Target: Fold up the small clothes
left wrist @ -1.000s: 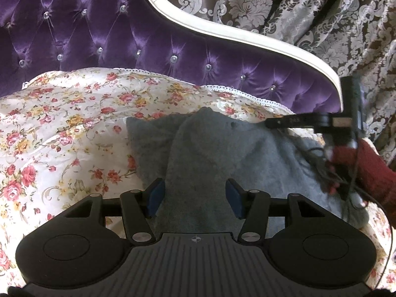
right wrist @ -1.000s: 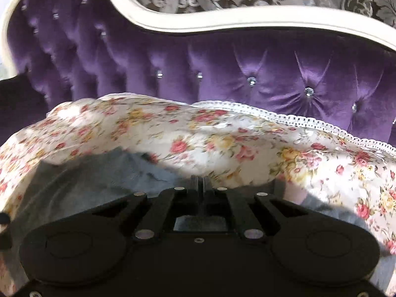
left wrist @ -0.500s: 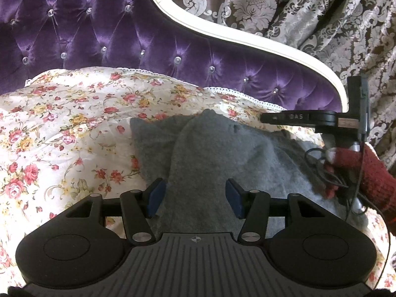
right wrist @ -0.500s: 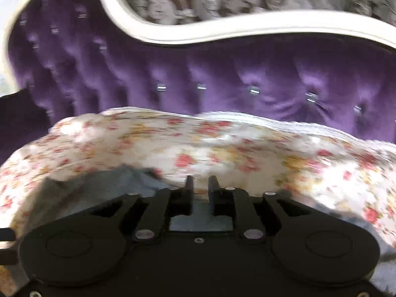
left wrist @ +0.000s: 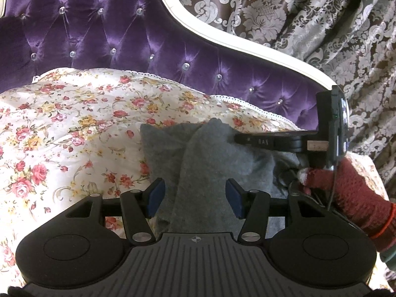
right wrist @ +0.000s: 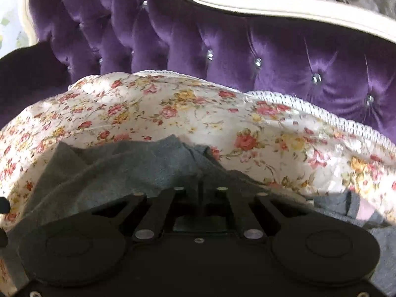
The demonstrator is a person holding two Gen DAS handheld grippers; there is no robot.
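The grey garment (left wrist: 217, 163) lies on the floral cover (left wrist: 74, 128), mid-fold. The right gripper (right wrist: 201, 185) looks clamped on its edge; the left gripper (left wrist: 195, 195) hovers half-open above. Next, carry that edge across.

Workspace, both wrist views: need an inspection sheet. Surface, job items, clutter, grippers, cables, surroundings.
Surface: floral bedspread with a lace edge, rumpled.
Job's things: one grey garment, partly folded over itself, bunched.
Clutter: nothing seen.
Grippers: left gripper open, jaws standing either side of a grey fold, pads not pressing. Right gripper has just closed, shut on the grey garment's edge; a gloved hand carries it.
Cables: thin dark cable hangs from the right gripper across the glove, close to the cloth.
Surroundings: purple tufted headboard with a white frame; patterned curtain behind.
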